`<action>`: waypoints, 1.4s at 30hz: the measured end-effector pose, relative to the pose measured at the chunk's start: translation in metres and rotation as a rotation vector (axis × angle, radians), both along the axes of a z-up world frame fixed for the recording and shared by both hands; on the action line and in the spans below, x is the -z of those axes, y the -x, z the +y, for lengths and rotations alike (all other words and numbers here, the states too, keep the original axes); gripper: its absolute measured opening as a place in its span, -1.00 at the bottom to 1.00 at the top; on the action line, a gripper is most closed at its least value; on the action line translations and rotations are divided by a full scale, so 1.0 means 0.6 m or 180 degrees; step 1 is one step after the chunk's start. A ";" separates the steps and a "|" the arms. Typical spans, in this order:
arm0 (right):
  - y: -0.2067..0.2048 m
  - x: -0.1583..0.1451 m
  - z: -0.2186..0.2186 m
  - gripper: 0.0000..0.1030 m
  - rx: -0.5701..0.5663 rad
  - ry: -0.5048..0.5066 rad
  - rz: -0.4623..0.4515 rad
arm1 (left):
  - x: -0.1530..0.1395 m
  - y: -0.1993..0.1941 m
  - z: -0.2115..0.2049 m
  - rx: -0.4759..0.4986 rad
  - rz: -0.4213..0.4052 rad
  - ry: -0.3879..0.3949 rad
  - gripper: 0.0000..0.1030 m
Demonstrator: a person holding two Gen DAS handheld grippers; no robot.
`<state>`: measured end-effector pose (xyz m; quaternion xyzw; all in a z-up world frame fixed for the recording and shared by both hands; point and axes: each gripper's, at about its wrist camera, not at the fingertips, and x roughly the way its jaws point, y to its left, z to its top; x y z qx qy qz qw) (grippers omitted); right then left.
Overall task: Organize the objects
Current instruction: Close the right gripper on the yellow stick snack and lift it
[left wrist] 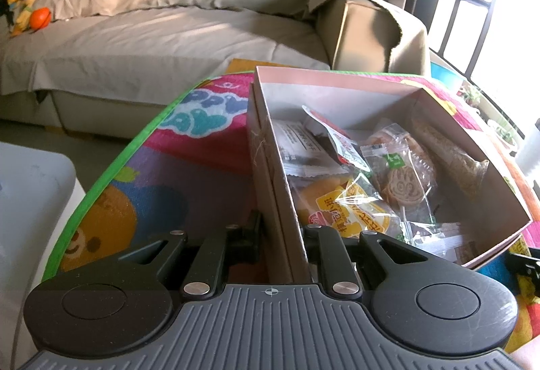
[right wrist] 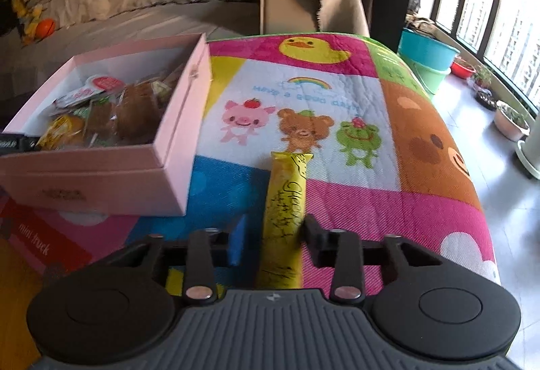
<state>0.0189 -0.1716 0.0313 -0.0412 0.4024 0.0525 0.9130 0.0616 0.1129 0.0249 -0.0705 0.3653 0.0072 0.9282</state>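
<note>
A pink cardboard box [right wrist: 111, 174] stands on the colourful cartoon mat [right wrist: 337, 93], filled with several wrapped snacks [left wrist: 364, 188]. My left gripper [left wrist: 281, 228] is shut on the box's near wall [left wrist: 280, 188], one finger outside and one inside. In the right wrist view, a long yellow snack stick [right wrist: 287, 201] lies on the mat between my right gripper's fingers [right wrist: 273, 235]. The right gripper's jaws stand apart around the stick, the right finger touching it and the left one clear of it. The box is to the left of the right gripper.
A beige sofa [left wrist: 162, 32] with clothes and an orange ball [left wrist: 39, 17] stands behind the mat. A pink "mini truck" box [right wrist: 50, 245] lies under the pink box's corner. Teal and green buckets [right wrist: 427, 63] and plant pots [right wrist: 511, 123] stand on the floor at right.
</note>
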 end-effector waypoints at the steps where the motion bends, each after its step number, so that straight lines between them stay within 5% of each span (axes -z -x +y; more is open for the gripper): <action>1: 0.003 -0.002 0.000 -0.51 -0.0006 0.0006 0.0013 | 0.000 0.000 0.000 0.0000 0.0000 0.0001 -0.67; 10: 0.046 -0.032 -0.031 -0.58 0.0119 -0.0099 0.0108 | 0.000 0.000 0.000 -0.0003 -0.0001 0.0003 -0.67; 15: 0.070 -0.087 -0.035 -0.60 0.0154 -0.0157 -0.0133 | -0.001 0.000 0.000 -0.0003 -0.0003 0.0008 -0.66; 17: 0.075 -0.118 -0.034 -0.90 0.0120 -0.0211 -0.0273 | -0.001 0.000 0.000 -0.0001 -0.0004 0.0011 -0.66; 23: 0.078 -0.189 -0.013 -0.92 -0.0084 -0.0098 -0.0707 | -0.003 -0.001 -0.001 0.0005 -0.0006 0.0034 -0.66; 28: 0.064 -0.152 -0.021 -0.83 0.0005 -0.0091 -0.0426 | -0.002 0.000 0.001 0.0003 -0.0006 0.0030 -0.66; 30: 0.060 -0.123 -0.029 -0.36 0.0079 -0.0137 -0.0250 | -0.002 0.000 0.001 0.0004 -0.0006 0.0029 -0.66; 32: 0.052 -0.091 -0.036 -0.13 0.0158 -0.0228 -0.0072 | -0.002 0.000 0.001 0.0005 -0.0005 0.0029 -0.66; 40: 0.037 -0.009 -0.021 -0.16 0.0167 -0.0277 0.0305 | -0.002 0.000 0.001 0.0004 -0.0006 0.0032 -0.66; 42: 0.044 -0.007 -0.002 -0.36 0.0093 -0.0070 0.0201 | -0.002 0.000 0.001 0.0003 -0.0007 0.0031 -0.66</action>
